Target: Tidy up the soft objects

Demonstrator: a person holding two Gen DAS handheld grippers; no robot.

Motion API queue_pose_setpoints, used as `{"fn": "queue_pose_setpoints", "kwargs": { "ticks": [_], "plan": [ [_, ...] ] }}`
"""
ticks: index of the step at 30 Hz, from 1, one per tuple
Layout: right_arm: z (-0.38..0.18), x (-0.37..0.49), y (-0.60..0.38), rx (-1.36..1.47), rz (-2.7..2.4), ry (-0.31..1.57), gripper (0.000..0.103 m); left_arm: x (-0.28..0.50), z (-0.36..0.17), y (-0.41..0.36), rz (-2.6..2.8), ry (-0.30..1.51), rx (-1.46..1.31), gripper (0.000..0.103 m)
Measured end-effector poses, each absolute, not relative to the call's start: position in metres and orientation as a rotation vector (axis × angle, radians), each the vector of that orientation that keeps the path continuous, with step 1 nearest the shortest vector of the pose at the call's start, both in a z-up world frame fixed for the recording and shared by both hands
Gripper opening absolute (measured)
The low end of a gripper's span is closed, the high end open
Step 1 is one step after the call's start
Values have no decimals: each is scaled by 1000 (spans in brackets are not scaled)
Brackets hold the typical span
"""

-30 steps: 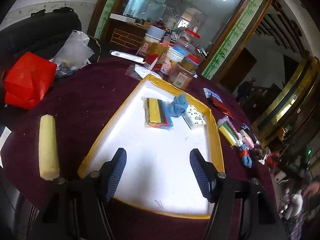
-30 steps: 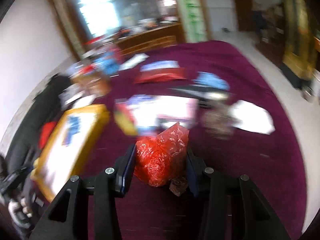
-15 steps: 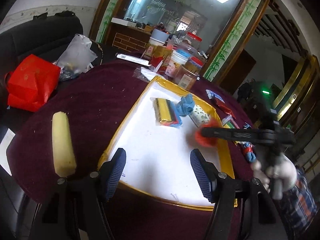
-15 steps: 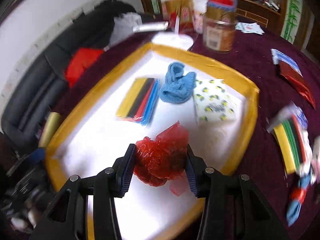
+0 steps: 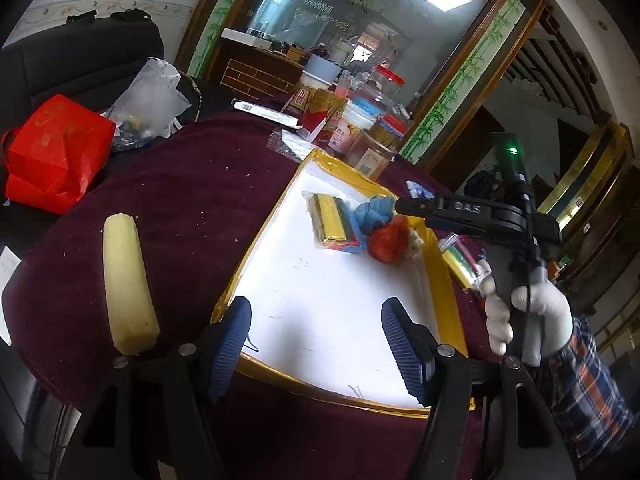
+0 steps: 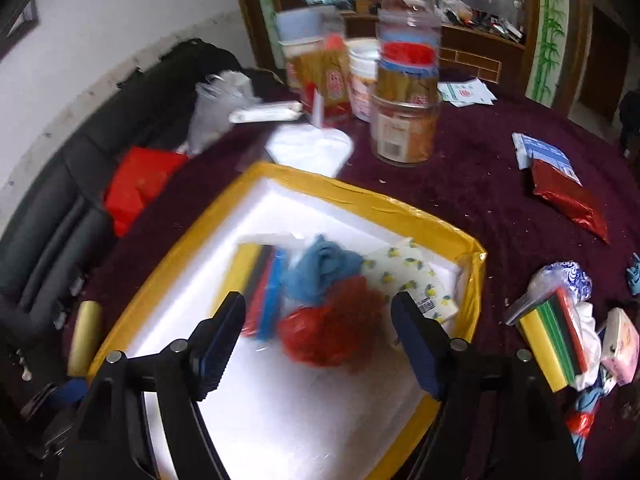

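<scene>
L wrist view: left gripper [image 5: 316,344] spread, empty, over tray [image 5: 256,240] near edge; red plastic bag [image 5: 386,242] far ahead-right, nearer right gripper [image 5: 400,206].
R wrist view: right gripper [image 6: 318,322] spread; red plastic bag [image 6: 332,334] resting in tray, between fingers, beside blue cloth [image 6: 316,274].

Round table under a dark maroon cloth [image 5: 192,208], carrying a yellow-rimmed white foam tray [image 6: 474,280], a pale yellow foam roll [image 5: 126,276] left of it, clear jars [image 6: 404,128] behind, a red foil packet [image 6: 568,200] and striped sponge pack [image 6: 554,340] right.
</scene>
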State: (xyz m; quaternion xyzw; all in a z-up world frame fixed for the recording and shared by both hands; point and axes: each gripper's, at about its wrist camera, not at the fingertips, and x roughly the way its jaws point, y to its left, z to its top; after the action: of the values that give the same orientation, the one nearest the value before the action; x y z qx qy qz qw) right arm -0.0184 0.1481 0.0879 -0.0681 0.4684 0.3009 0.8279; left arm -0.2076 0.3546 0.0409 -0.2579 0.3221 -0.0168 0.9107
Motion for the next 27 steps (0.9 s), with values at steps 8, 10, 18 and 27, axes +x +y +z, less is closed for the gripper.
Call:
{"fn": "queue_pose_setpoints", "kwargs": {
  "ticks": [8, 10, 18, 27],
  "plan": [
    [39, -22, 201, -70, 886, 1291, 74, -214, 48, 362, -24, 630, -540, 71],
    [28, -6, 210, -24, 848, 1320, 73, -215, 49, 362, -16, 634, -536, 71],
    [82, 6, 181, 100, 854, 1149, 73, -216, 59, 352, -27, 631, -508, 76],
    [179, -89, -9, -48, 458, 475, 103, -212, 80, 296, -107, 547, -398, 81]
  ]
}}
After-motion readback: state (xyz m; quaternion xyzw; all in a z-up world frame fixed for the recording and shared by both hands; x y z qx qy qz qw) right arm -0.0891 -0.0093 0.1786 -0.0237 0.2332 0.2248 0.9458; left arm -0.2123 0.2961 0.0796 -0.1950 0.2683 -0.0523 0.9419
